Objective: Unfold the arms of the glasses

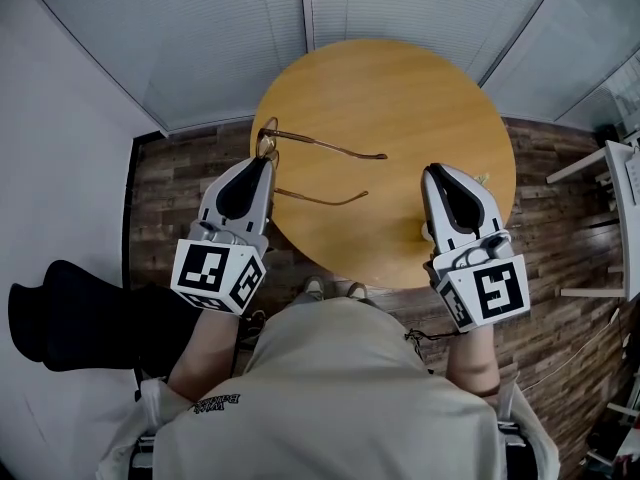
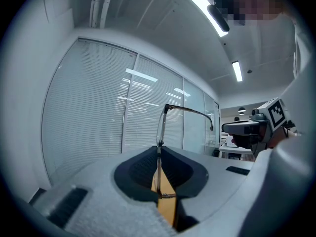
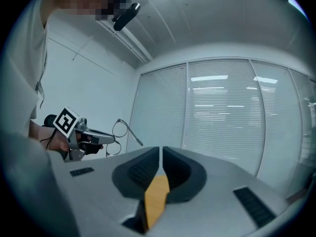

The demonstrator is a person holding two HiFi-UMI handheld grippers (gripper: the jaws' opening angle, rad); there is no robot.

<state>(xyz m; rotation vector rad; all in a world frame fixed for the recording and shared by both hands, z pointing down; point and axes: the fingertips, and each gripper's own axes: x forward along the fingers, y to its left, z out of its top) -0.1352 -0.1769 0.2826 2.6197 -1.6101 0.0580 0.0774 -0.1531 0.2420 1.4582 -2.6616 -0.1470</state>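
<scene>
Thin brown-rimmed glasses (image 1: pixel 322 144) hang over the left part of the round wooden table (image 1: pixel 400 98), standing on edge. Both arms are spread out and point right, the upper one (image 1: pixel 340 148) above the lower one (image 1: pixel 320 199). My left gripper (image 1: pixel 263 158) is shut on the front of the glasses; in the left gripper view the rim (image 2: pixel 160 132) rises from between the pads. My right gripper (image 1: pixel 432 172) is over the table's right front part, well clear of the arm tips. It is shut with nothing in it (image 3: pixel 161 154). From the right gripper view the glasses (image 3: pixel 120 129) show at the left.
The table stands close to a wall of white blinds (image 1: pixel 200 28). White furniture (image 1: pixel 605 198) is at the right, over the wood-pattern floor. A dark shape (image 1: pixel 70 313) lies at the left. The person's feet (image 1: pixel 330 290) are by the table's near edge.
</scene>
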